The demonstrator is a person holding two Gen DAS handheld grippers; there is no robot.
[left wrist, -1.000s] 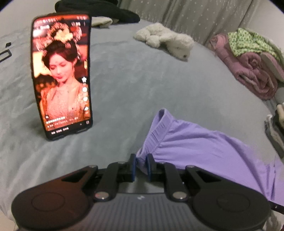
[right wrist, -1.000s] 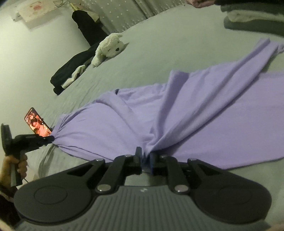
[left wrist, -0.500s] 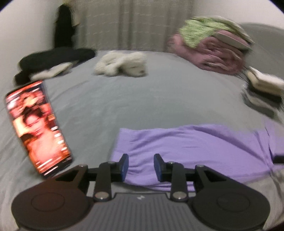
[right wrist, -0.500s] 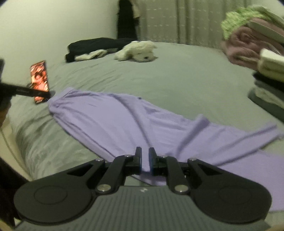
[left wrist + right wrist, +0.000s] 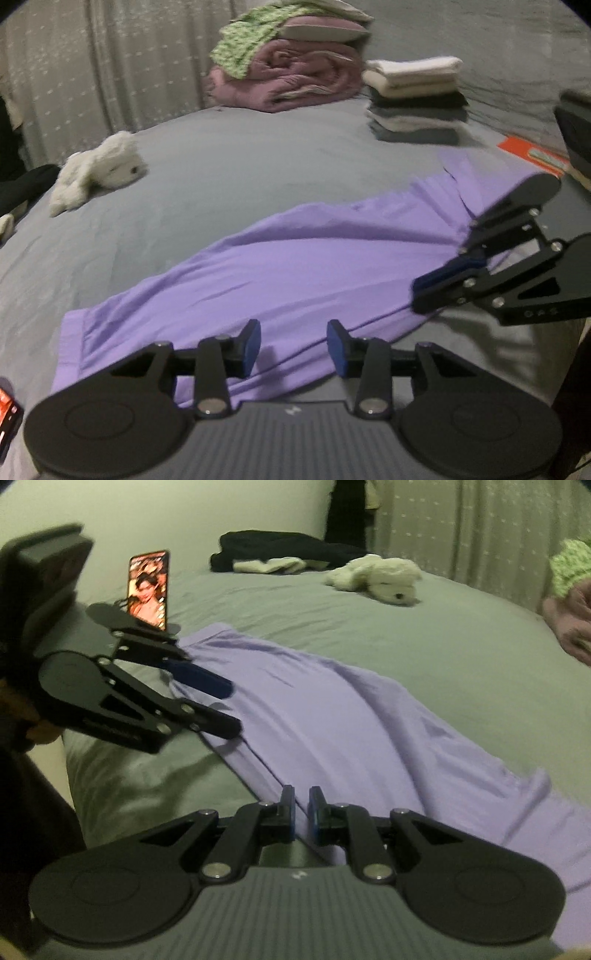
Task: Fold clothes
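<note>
A purple garment [image 5: 295, 266] lies stretched across the grey bed [image 5: 258, 166], its banded end at the left. My left gripper [image 5: 294, 343] hovers over the garment's near edge. Its jaws are opening, cloth lies under the gap, and the pads press on nothing. The right wrist view shows the left gripper [image 5: 229, 707] at the left, over the garment [image 5: 332, 716]. My right gripper [image 5: 301, 812] stays narrowly shut on the garment's near edge. In the left wrist view my right gripper [image 5: 439, 284] sits at the cloth's right side.
A white plush toy [image 5: 99, 166] lies mid-bed. A rolled pink blanket [image 5: 291, 81] and a stack of folded clothes [image 5: 413, 103] stand at the back right. A lit phone [image 5: 147, 587] stands upright by the left edge, with dark clothes [image 5: 277, 550] behind it.
The left gripper let go of the garment's banded end and its jaws spread. Both grippers rolled and swung sideways. The garment now lies flatter along the bed.
</note>
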